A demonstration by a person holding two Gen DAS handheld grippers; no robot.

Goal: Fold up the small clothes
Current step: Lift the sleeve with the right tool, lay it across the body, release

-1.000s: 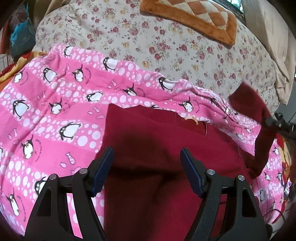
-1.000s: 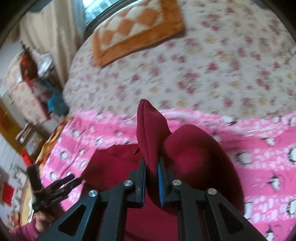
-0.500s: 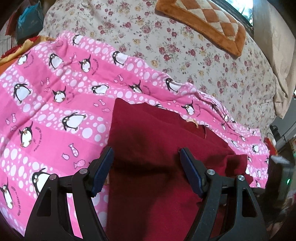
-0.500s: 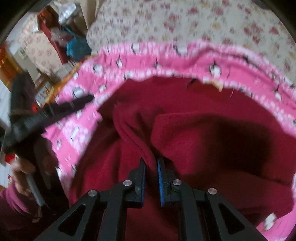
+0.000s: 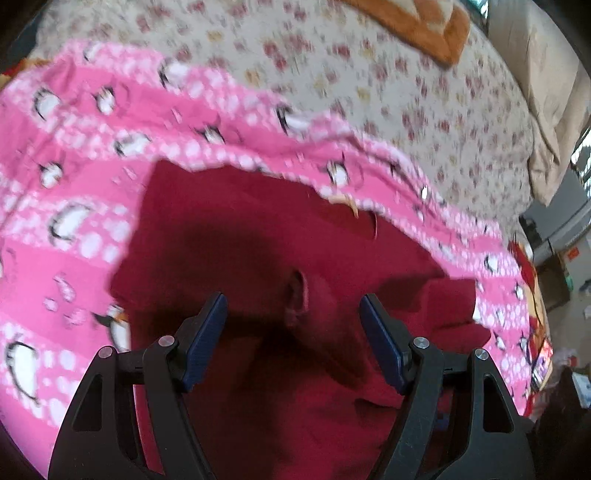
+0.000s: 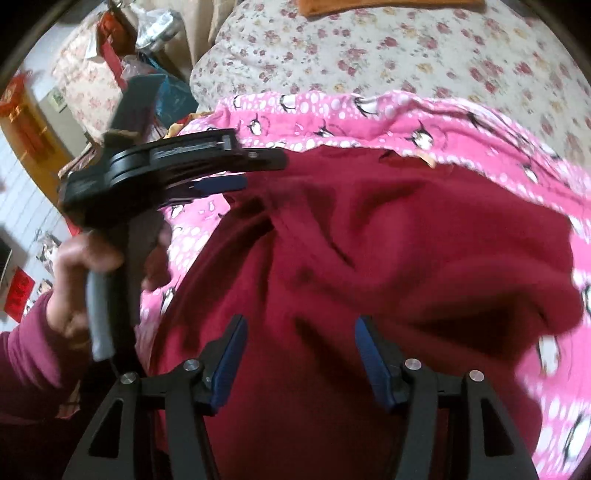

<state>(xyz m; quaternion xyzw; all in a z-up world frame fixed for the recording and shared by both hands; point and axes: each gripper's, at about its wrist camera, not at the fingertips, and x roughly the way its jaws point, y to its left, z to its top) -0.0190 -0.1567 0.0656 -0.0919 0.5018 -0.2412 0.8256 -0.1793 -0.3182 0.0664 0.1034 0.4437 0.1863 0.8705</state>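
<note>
**One red garment lying rumpled on the bed, both claws gaping and empty**

One floral bedspread [image 5: 424, 103] is covering the bed, and one orange checked mat [image 5: 417, 29] is lying at its far edge. One pink penguin-print blanket [image 5: 74, 192] is lying spread across the near part of the bedspread.

One dark red garment [image 5: 251, 236] is resting on the pink blanket, and no other piece of clothing is showing on the bed. Its left edge is running straight, while its right part is lying bunched into thick folds [image 6: 424, 258] doubled over toward the middle. A small tan label [image 5: 345, 201] is sitting at its far edge, next to the blanket's border.

The left gripper [image 5: 293, 334] is hovering over the garment's near part, its jaws standing wide apart and holding nothing. The right gripper [image 6: 299, 356] is likewise standing wide apart over the red cloth, gripping nothing. In the right wrist view, the person's left hand [image 6: 74, 280] is clasping the left gripper's handle. Both views are showing motion blur
</note>
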